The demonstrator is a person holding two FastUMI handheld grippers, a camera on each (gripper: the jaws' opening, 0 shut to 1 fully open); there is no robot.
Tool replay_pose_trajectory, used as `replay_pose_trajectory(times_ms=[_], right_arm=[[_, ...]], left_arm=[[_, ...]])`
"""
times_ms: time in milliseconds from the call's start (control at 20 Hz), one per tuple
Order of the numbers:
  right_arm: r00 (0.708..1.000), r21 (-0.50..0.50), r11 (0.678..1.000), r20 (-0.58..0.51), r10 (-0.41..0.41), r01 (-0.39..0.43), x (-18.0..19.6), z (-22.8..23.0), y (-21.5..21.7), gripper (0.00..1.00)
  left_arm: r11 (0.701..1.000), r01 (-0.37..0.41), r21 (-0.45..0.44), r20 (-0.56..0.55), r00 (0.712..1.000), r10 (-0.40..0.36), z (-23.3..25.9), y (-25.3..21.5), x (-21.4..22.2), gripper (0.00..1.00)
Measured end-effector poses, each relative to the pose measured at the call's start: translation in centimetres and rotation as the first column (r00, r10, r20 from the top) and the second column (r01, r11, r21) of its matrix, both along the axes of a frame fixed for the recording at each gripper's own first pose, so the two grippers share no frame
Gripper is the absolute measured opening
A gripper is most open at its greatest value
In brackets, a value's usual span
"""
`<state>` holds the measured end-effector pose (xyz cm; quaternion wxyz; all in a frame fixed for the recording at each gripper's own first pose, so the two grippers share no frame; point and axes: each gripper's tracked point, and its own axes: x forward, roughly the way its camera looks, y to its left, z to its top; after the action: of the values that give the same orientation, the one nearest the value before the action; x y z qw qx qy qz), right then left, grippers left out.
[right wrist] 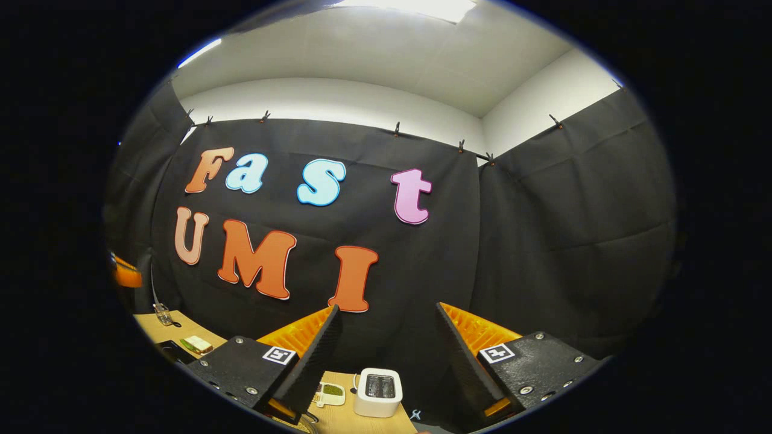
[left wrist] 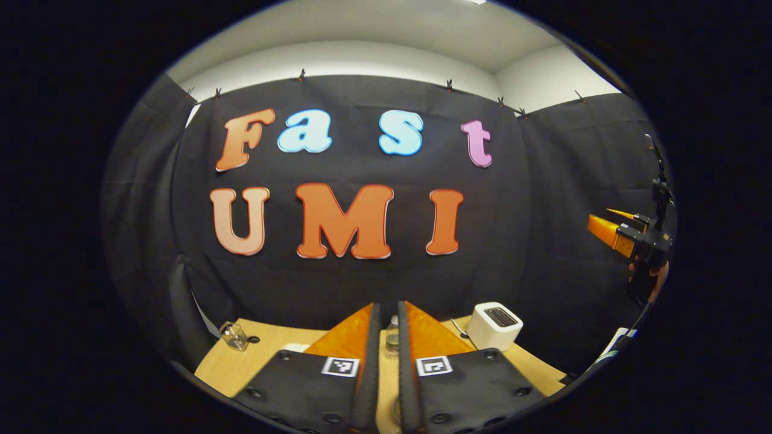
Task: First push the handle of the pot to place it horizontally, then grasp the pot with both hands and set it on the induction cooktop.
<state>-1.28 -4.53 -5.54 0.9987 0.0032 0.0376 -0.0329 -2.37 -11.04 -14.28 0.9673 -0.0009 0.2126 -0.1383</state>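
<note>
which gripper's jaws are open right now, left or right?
The right gripper: in the right gripper view its fingers stand wide apart, with the white toaster showing between them. The left gripper has its fingers nearly together, leaving a thin slit.

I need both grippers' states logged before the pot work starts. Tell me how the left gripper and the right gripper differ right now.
The left gripper has its fingers nearly together, with a thin gap; the right gripper has its fingers spread wide apart. Past the left gripper's fingers a small jar shows in the gap; between the right gripper's fingers sits the white toaster. Both hold nothing, have orange fingers with black pads, and hover above the wooden table.
</note>
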Motion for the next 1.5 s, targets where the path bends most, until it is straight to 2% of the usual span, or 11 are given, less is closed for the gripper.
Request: replay_pose_trajectory(times_ms=[50,100,200,300,450,600,850,1000,1200,1250,1500], right_arm=[[1.000,0.003,1.000,-0.006,0.000,0.000,0.0,-0.3,0.0,0.95],[1.000,0.006,1.000,-0.013,0.000,0.000,-0.1,-0.8,-0.1,0.95],[1.000,0.004,1.000,-0.030,-0.001,0.001,-0.1,-1.6,-0.4,0.95],[0.999,-0.004,1.000,-0.043,-0.004,0.004,-0.2,-2.2,-0.9,0.95],[0.999,0.003,1.000,-0.049,-0.002,0.002,-0.3,-2.9,-1.2,0.95],[0.998,0.004,1.000,-0.060,0.004,-0.004,-0.3,-3.9,-1.7,0.95],[0.997,0.017,1.000,-0.073,0.011,-0.010,-0.1,-5.0,-2.7,0.95],[0.997,0.023,1.000,-0.077,0.020,-0.018,0.3,-5.8,-3.3,0.95],[0.996,0.029,0.999,-0.088,0.020,-0.018,0.2,-6.8,-4.7,0.95],[0.996,0.032,0.999,-0.091,0.019,-0.016,0.1,-7.2,-5.1,0.95],[0.993,0.030,0.999,-0.118,-0.014,0.018,-0.4,-9.0,-8.0,0.95]], left_arm=[[1.000,0.026,-0.010,-0.077,0.997,-0.027,-1.9,-0.6,-1.2,0.14],[0.999,0.035,-0.008,-0.153,0.988,-0.035,-4.2,-1.2,-1.9,0.12],[0.998,0.056,-0.003,-0.313,0.948,-0.054,-9.3,-1.1,-4.1,0.08],[0.999,0.045,0.014,-0.462,0.886,-0.034,-14.5,-0.8,-6.7,0.08],[0.999,0.025,0.033,-0.675,0.737,0.003,-20.8,0.0,-11.4,0.08],[0.998,-0.009,0.070,-0.807,0.587,0.062,-26.4,0.5,-16.2,0.08],[0.994,-0.064,0.089,-0.914,0.392,0.107,-30.3,0.1,-21.5,0.08],[0.994,-0.091,0.057,-0.954,0.289,0.081,-31.4,-1.5,-23.9,0.08],[0.991,-0.127,0.032,-0.980,0.189,0.056,-33.8,-3.9,-26.5,0.08],[0.988,-0.151,0.039,-0.986,0.152,0.063,-34.5,-4.3,-27.3,0.08],[0.972,-0.209,0.110,-0.987,0.095,0.132,-37.3,-4.1,-27.7,0.08]])
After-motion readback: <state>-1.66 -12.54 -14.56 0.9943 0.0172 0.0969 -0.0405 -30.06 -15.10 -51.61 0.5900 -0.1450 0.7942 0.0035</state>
